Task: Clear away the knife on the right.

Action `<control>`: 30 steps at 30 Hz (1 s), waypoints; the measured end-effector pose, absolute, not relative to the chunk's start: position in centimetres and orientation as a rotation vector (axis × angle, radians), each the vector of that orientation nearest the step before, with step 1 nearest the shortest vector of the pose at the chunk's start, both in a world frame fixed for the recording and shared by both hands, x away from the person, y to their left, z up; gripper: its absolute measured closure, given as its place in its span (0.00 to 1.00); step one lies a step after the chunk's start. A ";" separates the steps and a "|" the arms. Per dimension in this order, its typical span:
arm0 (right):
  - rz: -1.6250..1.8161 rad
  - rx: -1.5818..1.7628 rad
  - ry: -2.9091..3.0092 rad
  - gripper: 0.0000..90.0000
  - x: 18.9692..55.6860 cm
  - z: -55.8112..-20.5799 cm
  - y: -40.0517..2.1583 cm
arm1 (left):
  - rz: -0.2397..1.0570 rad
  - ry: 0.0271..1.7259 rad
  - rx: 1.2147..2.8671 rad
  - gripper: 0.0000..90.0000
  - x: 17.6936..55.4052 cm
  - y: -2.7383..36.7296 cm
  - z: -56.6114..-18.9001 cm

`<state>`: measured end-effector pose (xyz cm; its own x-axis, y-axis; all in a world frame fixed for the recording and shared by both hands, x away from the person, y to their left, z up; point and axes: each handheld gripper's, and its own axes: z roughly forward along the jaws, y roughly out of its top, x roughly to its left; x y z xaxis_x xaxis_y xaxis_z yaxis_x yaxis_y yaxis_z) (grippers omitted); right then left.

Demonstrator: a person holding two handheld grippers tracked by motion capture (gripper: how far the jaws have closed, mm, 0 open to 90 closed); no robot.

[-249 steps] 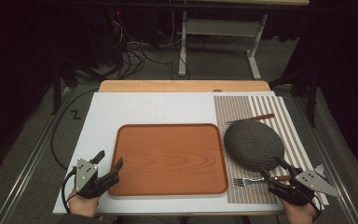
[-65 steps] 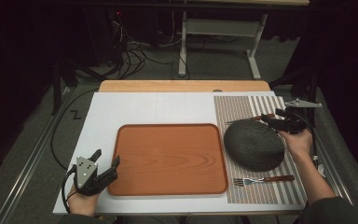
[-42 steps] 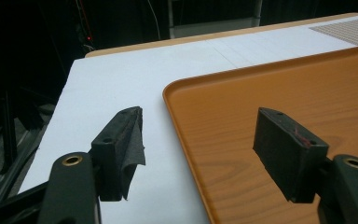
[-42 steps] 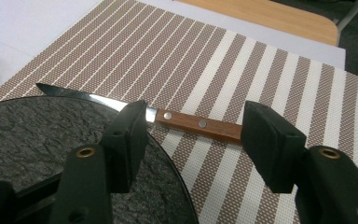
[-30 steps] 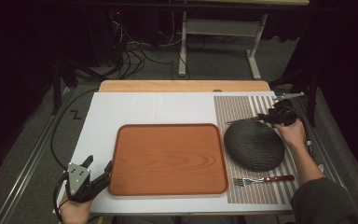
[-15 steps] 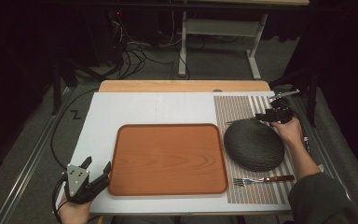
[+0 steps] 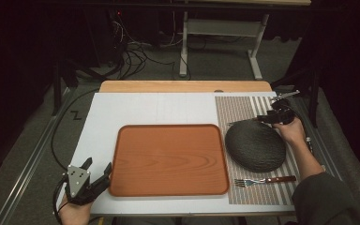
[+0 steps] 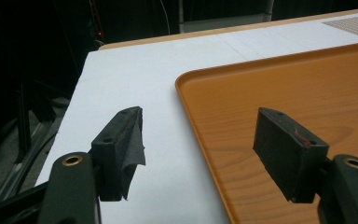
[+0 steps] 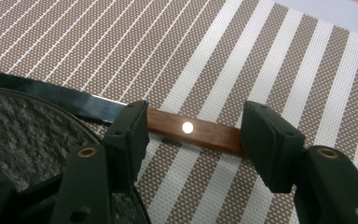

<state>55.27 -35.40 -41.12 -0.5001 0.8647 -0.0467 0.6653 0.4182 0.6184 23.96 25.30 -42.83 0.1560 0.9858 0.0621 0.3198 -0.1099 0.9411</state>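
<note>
Hovered right hand-held gripper (image 9: 193, 140) over knife (image 9: 193, 129) on striped placemat (image 9: 261, 56) behind dark plate (image 9: 23, 135), jaws apart, handle's long axis running jaw to jaw. Kept left hand-held gripper (image 8: 209, 154) open, far off by tray (image 8: 279, 93).

A dim lab-like recording room: a table (image 7: 136, 110) stands on carpet amid tangled floor cables (image 7: 131, 47) and metal frames (image 7: 225, 28).

The tray (image 7: 168, 159) is parked mid-table, with the plate (image 7: 255, 146) set to its right on the placemat (image 7: 243, 105). A knife (image 9: 121, 111) is laid just beyond the plate's far edge, a fork (image 7: 262, 181) on its near side.
</note>
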 end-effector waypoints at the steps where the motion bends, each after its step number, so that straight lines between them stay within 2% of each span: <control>1: 0.770 1.310 2.318 0.48 55.3 -41.1 -35.4 | 0.986 1.294 1.582 0.37 24.0 25.3 -42.8; 27: 0.700 1.250 2.390 0.47 56.0 -40.9 -34.5 | 0.988 1.279 1.601 0.37 23.9 25.1 -42.8; 30: 0.713 1.237 2.387 0.44 56.1 -41.0 -34.5 | 0.987 1.281 1.601 0.37 24.0 25.1 -42.9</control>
